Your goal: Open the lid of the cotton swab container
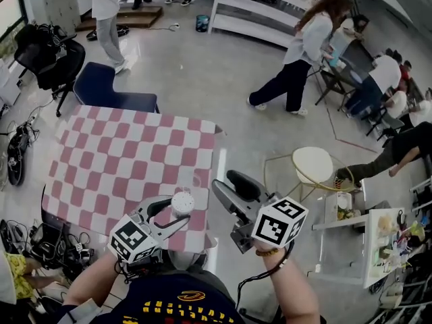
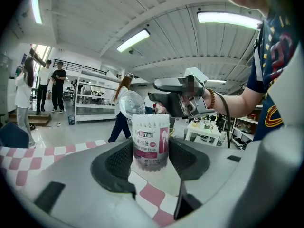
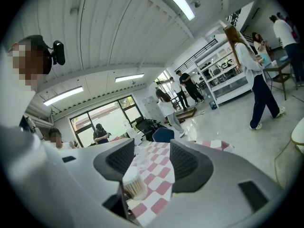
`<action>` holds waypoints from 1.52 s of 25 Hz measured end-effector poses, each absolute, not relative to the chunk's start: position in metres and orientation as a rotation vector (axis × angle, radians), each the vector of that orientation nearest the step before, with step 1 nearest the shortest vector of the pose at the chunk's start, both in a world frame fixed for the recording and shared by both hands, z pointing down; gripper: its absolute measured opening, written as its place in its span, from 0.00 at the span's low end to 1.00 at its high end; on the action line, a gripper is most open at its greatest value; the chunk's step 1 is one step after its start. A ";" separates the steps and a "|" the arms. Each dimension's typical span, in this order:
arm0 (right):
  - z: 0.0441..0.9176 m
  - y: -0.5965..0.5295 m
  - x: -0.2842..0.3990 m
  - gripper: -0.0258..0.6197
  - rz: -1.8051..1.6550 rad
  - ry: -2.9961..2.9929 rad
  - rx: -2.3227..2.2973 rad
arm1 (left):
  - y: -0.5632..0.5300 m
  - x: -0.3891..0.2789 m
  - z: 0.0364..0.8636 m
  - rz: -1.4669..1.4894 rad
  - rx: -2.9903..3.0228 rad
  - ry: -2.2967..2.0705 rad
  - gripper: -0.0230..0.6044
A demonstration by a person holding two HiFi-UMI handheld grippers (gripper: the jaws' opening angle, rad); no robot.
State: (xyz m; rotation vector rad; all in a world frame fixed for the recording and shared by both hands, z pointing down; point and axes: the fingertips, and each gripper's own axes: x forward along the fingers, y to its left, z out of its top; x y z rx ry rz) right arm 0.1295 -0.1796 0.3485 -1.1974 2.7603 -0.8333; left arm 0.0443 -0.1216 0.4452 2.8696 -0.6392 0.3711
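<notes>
Checked cloth (image 1: 121, 160) under L hand-held gripper (image 2: 151, 158) clamping cylindrical plastic swab tub (image 2: 151, 137).

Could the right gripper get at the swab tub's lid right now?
Probably yes. The right gripper is open and empty, close beside the tub, with nothing between; the left gripper holds the tub up, its clear lid tipped open.

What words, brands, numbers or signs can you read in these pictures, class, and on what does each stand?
"XIN…meili": brand on the cotton swab container, near its top; the middle letter is unclear.
"棉签": just below that; the characters before it are unclear.
"cotton swabs": small line under those, barely legible.
Lower small print on the container: too small to read.
Yellow print on the person's dark shirt: not readable.
</notes>
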 end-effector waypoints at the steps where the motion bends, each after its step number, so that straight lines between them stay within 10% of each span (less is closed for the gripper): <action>1: 0.346 -0.175 0.127 0.41 -0.833 2.759 -1.188 | -0.123 0.043 0.441 0.357 2.869 -0.654 0.41; 14: 0.343 -0.142 0.110 0.31 -0.674 2.763 -1.222 | -0.128 0.031 0.396 0.199 2.869 -0.781 0.41; 23: 0.367 -0.129 0.128 0.07 -0.686 2.689 -1.347 | -0.125 0.031 0.388 0.195 2.876 -0.810 0.41; 38: 0.383 -0.114 0.124 0.06 -0.486 2.774 -1.491 | -0.126 0.036 0.391 0.171 2.875 -0.784 0.41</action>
